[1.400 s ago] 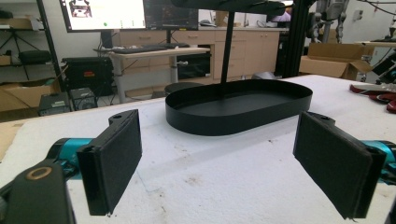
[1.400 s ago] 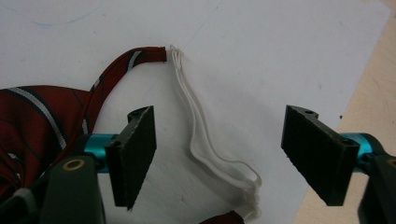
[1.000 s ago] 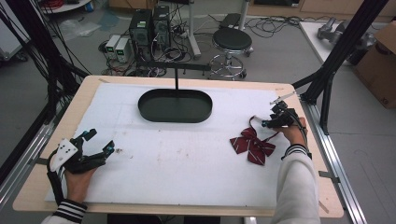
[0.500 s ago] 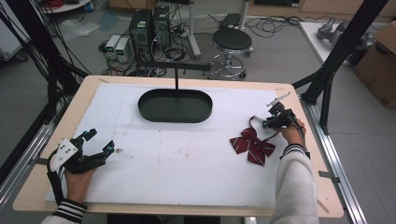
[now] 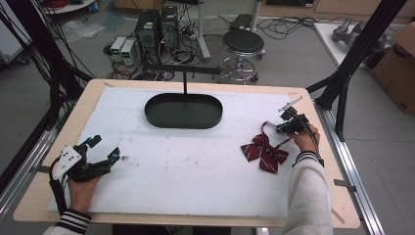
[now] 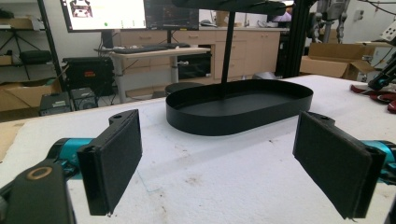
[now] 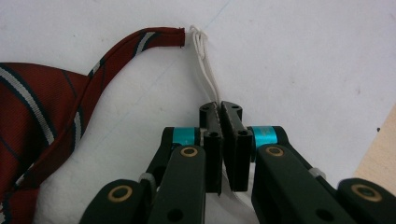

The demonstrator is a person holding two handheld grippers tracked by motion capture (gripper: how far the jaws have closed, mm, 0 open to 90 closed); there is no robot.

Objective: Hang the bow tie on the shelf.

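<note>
A dark red striped bow tie (image 5: 264,151) lies on the white mat at the right, and it reaches the left edge of the right gripper view (image 7: 42,116). Its strap ends in a white elastic loop (image 7: 205,70). My right gripper (image 7: 219,109) is shut on that white loop, jaws pressed together; in the high view it (image 5: 285,126) sits just right of the tie. My left gripper (image 5: 103,149) rests at the table's left, jaws wide apart with nothing between them (image 6: 215,158). A black oval tray (image 5: 183,110) stands at the back centre.
A thin black post (image 5: 185,81) rises behind the tray. The white mat (image 5: 195,166) covers most of the wooden table. Black frame struts (image 5: 359,49) stand by the right edge. A stool and computer boxes are on the floor beyond.
The right gripper has shifted slightly left and toward the person while holding the loop. The left gripper has not moved.
</note>
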